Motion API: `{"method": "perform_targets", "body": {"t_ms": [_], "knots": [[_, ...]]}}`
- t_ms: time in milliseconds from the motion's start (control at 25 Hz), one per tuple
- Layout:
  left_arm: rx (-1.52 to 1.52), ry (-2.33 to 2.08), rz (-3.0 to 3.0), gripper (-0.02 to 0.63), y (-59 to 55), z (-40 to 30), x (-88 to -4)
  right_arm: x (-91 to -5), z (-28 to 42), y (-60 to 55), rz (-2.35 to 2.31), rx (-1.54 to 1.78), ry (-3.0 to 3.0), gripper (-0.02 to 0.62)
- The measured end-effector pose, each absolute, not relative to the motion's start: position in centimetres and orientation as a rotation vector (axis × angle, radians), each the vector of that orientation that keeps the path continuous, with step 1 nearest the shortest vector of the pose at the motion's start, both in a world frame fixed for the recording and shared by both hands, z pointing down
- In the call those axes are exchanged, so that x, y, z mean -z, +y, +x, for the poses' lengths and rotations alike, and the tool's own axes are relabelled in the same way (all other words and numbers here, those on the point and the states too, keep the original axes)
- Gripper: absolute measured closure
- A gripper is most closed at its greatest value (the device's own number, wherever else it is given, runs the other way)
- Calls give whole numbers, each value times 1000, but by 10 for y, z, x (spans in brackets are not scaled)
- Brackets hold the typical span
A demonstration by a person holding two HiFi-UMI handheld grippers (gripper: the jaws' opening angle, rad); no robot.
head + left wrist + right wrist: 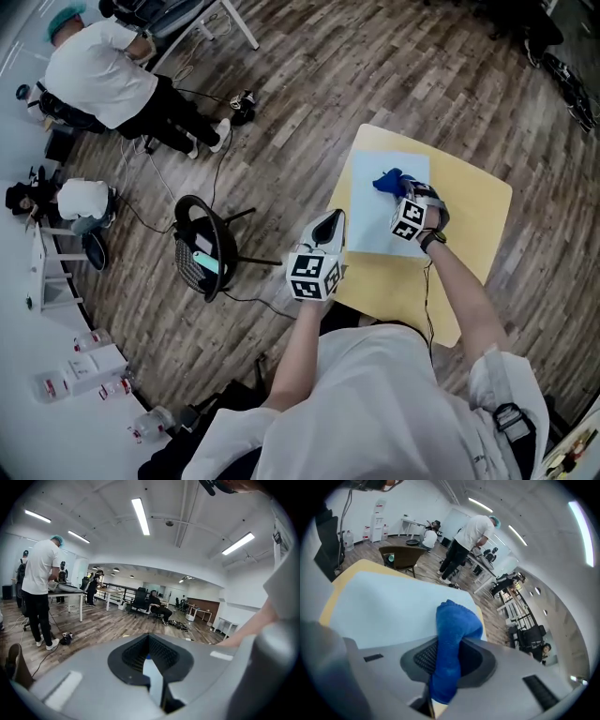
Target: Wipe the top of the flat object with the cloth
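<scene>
**Blue cloth held against the flat sheet on the yellow table.**
One pale blue, flat rectangular sheet [375, 230] lies on the yellow square-topped wooden table [473, 220], covering the table's left part; its surface is plain and unmarked. One deep blue terry cloth [454, 627], bunched into a thick fold, is pinched between the jaws of the right gripper [399, 192], and its free end sits on the sheet toward the table's far left corner. The left gripper [330, 225] hangs just off the table's left edge; its jaws are drawn narrow, nearly closed, with nothing between them. Count: one sheet, one cloth, one table, two grippers, each carrying one marker cube.
</scene>
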State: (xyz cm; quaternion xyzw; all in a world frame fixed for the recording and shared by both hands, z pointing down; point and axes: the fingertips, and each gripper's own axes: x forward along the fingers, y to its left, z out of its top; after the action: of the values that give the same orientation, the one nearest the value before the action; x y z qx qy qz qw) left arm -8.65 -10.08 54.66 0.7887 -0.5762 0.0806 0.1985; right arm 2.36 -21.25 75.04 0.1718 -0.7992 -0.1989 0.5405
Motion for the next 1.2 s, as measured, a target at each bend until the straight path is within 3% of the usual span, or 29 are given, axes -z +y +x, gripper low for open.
{"method": "perform_targets", "body": {"t_ms": [200,440,1000,1200], "knots": [[-223,-1547,2253,597,-108,-62,-546,-750,95,-220,503,408,-1822,509],[-229,-1534,2266,597,-109,-53,-543,-747,105,-222,574,348,-1815,509],[-225,-1715,2155,597,-90,-118,-533,-712,-102,-171,261,481,-2098,509],[-235,-1725,2138,597,-83,-127,-538,-729,-118,-168,204,511,-2045,509]]}}
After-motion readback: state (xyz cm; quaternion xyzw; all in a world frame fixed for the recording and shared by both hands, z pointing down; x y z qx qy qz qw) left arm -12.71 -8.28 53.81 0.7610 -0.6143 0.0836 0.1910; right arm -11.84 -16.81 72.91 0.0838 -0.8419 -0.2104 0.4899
